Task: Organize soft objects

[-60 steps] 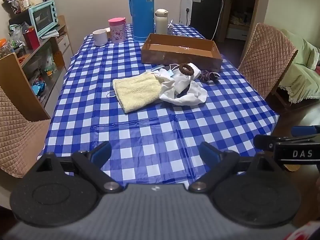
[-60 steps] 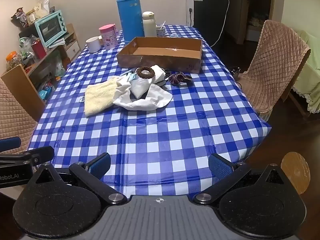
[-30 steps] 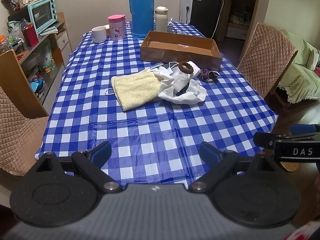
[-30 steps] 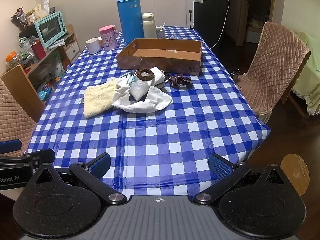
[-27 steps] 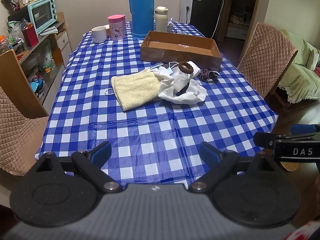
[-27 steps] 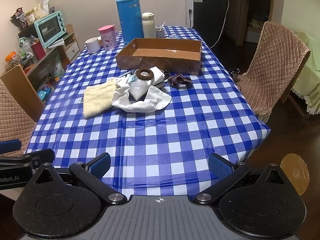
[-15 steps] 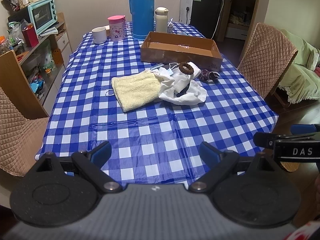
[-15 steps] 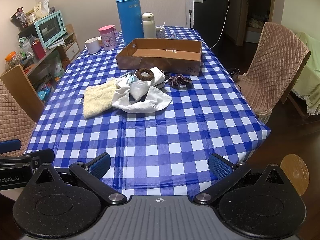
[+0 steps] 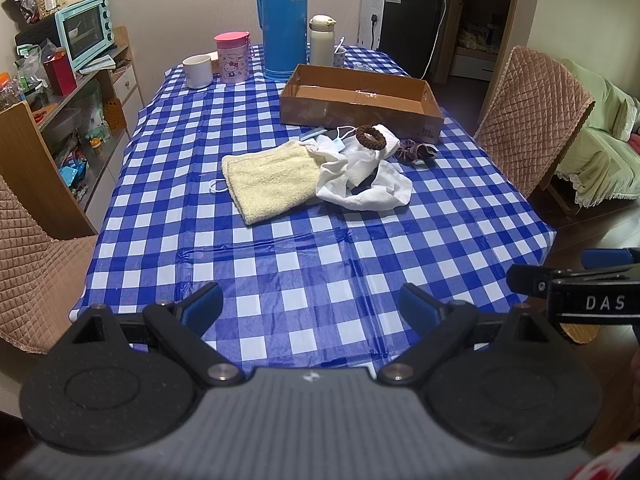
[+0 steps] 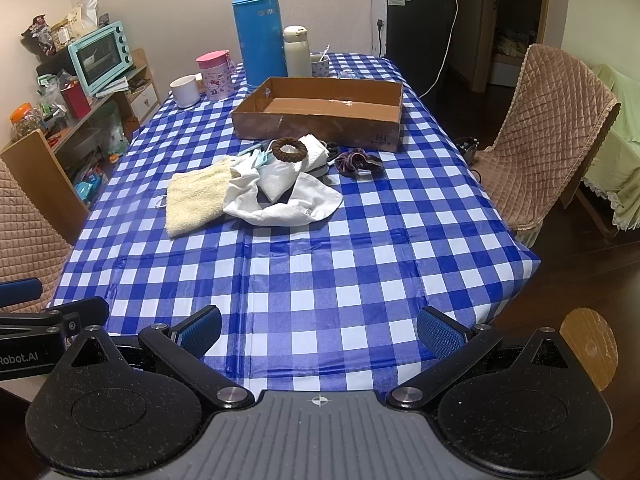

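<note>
A pile of soft things lies mid-table: a folded yellow towel (image 9: 270,180) (image 10: 196,196), crumpled white cloths (image 9: 368,188) (image 10: 284,200), a brown hair scrunchie (image 9: 371,137) (image 10: 289,149) on top, a blue face mask (image 10: 256,158) and a dark purple scrunchie (image 9: 416,151) (image 10: 356,162). An empty cardboard box (image 9: 360,100) (image 10: 320,112) stands just behind them. My left gripper (image 9: 312,306) is open and empty above the near table edge. My right gripper (image 10: 318,330) is open and empty beside it, far from the pile.
The table has a blue checked cloth (image 9: 300,264) (image 10: 340,264). A blue thermos (image 9: 285,20), white flask (image 9: 322,40), pink jug (image 9: 232,56) and white mug (image 9: 197,71) stand at the far end. Padded chairs (image 10: 548,136) (image 9: 28,260) flank the table; a cluttered shelf (image 9: 72,92) is at the left.
Both grippers have drifted slightly at the near edge of the table. Nothing on the table has moved, and both grippers stay open.
</note>
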{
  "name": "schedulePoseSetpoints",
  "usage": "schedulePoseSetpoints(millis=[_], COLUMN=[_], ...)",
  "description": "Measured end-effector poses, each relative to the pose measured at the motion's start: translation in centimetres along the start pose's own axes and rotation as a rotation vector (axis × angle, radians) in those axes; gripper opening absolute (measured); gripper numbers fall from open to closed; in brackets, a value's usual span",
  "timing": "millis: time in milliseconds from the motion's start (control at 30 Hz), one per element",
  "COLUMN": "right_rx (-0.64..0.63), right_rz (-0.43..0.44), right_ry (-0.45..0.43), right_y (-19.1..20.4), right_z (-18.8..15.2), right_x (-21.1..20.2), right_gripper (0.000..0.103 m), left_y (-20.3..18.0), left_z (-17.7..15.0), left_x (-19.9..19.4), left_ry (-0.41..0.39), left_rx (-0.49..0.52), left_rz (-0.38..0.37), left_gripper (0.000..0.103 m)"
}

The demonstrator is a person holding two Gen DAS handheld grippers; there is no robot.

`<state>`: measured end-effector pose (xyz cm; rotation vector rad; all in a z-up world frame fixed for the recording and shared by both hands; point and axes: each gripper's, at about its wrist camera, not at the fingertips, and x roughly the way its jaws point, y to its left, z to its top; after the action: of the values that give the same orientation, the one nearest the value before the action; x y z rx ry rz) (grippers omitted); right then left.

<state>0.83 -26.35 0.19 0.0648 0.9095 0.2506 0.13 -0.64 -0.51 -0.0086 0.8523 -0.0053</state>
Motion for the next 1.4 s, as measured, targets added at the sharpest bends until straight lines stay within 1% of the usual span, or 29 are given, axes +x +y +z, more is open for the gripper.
schedulePoseSetpoints(millis=[1300, 1400], right_rx=[0.002, 0.008], right_rz=[0.008, 0.030], right_ry=[0.001, -0.002], right_y=[-0.2, -0.9], right_z=[-0.3, 1.2], right_x=[0.9, 1.0], right_gripper=[0.103, 0.103], left_y=[0.0, -0.1], left_z=[0.0, -0.3], left_x=[0.0, 0.5], left_ry=[-0.001, -0.001], left_rx=[0.000, 0.003], left_rz=[0.001, 0.006], left_gripper=[0.094, 0.094])
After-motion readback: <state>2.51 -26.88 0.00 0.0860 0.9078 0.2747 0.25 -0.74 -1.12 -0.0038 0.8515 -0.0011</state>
